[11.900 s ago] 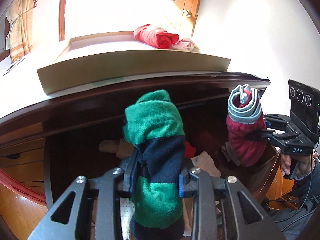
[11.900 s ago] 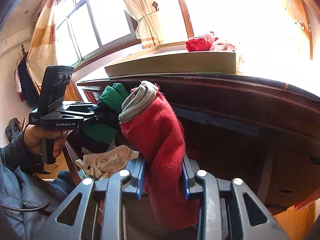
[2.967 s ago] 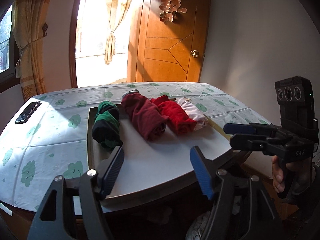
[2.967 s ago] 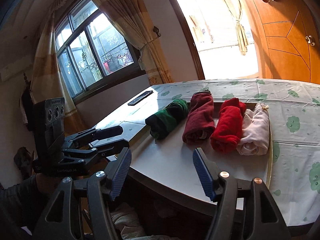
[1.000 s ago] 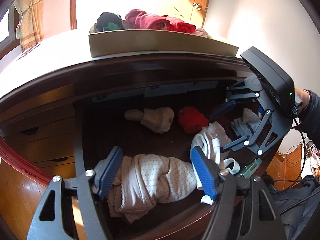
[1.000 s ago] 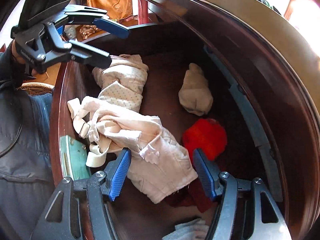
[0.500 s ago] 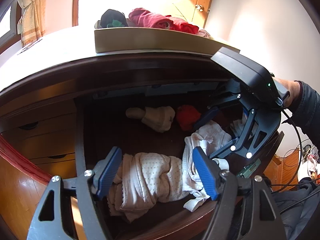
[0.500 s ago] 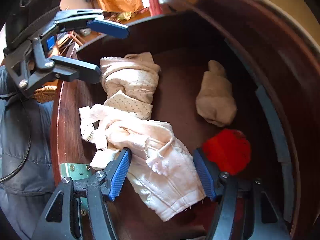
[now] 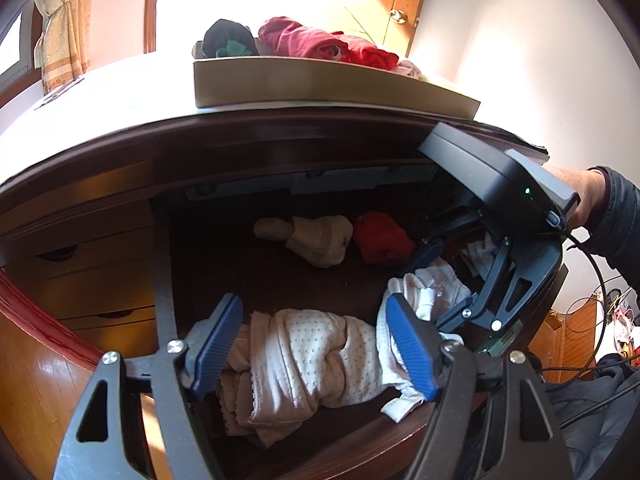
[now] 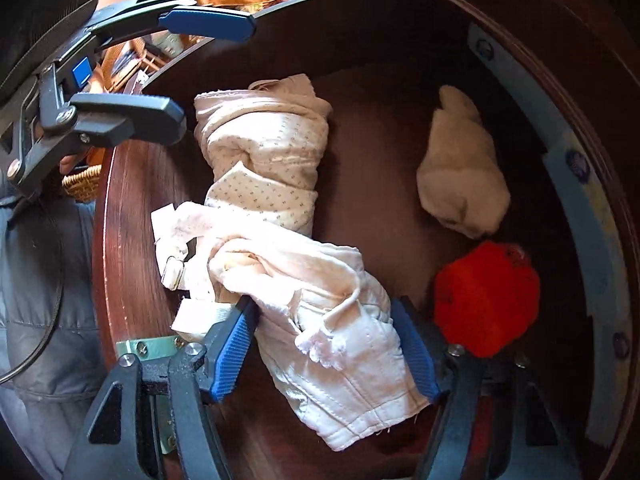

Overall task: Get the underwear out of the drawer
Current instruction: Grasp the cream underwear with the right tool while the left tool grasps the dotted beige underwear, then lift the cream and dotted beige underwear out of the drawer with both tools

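While both grippers' jaws gape astride drawer (image 10: pixel 120 208) underwear, only left wrist shows the tray (image 9: pixel 320 80)

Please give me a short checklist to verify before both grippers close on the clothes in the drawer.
1. Left gripper open around the dotted roll: ok.
2. Right gripper open around the pale pink garment: ok.
3. Garments apart from each other: not ok, they overlap.
4. Grippers clear of each other: ok.
5. Strap with buckle free of the drawer edge: cannot tell.
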Motion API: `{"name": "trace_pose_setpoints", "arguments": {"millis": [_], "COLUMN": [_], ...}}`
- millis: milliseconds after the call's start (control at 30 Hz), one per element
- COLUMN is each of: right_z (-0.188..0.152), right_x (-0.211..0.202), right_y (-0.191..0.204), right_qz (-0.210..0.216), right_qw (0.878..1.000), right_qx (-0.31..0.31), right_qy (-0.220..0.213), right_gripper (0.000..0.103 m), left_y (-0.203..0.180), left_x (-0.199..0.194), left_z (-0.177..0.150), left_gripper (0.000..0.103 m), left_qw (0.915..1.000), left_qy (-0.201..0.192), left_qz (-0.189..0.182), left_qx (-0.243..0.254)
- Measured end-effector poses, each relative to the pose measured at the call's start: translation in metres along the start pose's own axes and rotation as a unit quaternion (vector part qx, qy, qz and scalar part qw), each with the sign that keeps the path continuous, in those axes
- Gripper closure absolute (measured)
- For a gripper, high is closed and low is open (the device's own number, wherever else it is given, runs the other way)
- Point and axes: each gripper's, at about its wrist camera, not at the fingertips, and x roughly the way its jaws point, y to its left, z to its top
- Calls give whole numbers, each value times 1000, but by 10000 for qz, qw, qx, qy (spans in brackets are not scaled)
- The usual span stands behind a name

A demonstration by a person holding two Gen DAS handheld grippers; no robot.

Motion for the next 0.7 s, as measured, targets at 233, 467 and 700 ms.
{"name": "trace_pose_setpoints", "arguments": {"millis": [233, 467, 700], "right_z": [-31, -70, -107], "right_x": [-16, -48, -59], "right_y": [16, 13, -3], "right_qz": [-386, -420, -666], "right_qw": [9960, 9789, 9536], "right_qx": [565, 1277, 2132], "right_qy": [-583, -1537, -2017], "right_gripper": [68, 71, 71], "left_y": [-7, -20, -34], "left_x": [10, 25, 49], "left_z": [5, 11, 14], "left_gripper": [28, 28, 28], "left_qw": [9982, 9899, 9742], "left_qy": [315, 839, 1442], "left_qz": [136, 87, 150], "left_qx": [488, 1141, 1727]}}
